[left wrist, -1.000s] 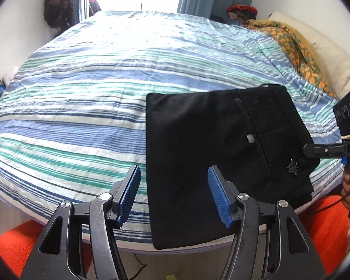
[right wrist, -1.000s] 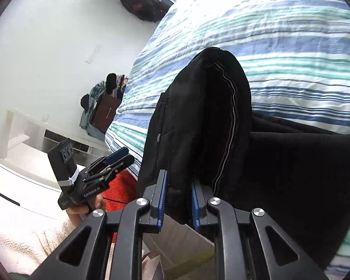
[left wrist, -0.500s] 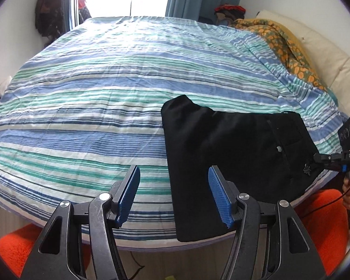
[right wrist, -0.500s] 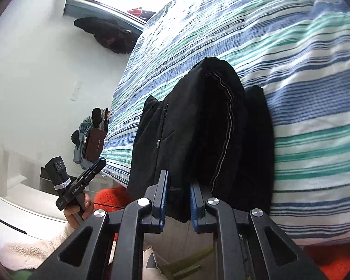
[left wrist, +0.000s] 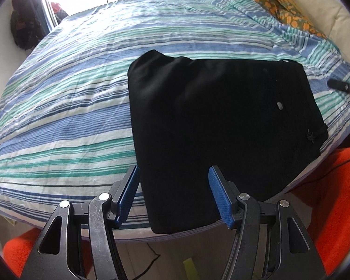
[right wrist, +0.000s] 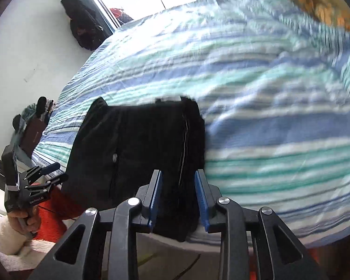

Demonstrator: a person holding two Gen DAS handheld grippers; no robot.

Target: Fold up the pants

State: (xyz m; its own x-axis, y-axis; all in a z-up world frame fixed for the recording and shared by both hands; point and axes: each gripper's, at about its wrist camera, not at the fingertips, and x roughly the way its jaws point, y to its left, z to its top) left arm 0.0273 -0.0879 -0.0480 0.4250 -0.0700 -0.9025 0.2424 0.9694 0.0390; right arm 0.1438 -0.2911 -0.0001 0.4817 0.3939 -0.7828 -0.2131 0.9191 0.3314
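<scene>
The black pants [left wrist: 217,121] lie folded into a flat rectangle on the striped bed [left wrist: 77,98], near its front edge, one corner hanging over. My left gripper [left wrist: 172,196] is open and empty, just in front of the pants' near edge. In the right wrist view the pants [right wrist: 140,149] lie flat, and my right gripper [right wrist: 177,198] is open with its blue pads on either side of the pants' near edge, not clamping it. The left gripper also shows in the right wrist view [right wrist: 46,175], held in a hand at the left.
An orange patterned blanket [left wrist: 277,2] and a cream pillow [left wrist: 326,16] lie at the bed's far right. An orange rug [left wrist: 338,200] covers the floor by the bed. Dark clothes [right wrist: 84,30] hang on the wall by the window.
My right gripper has opened and let go of the pants, which now lie flat on the bed. My left gripper has moved closer to the pants and stayed open.
</scene>
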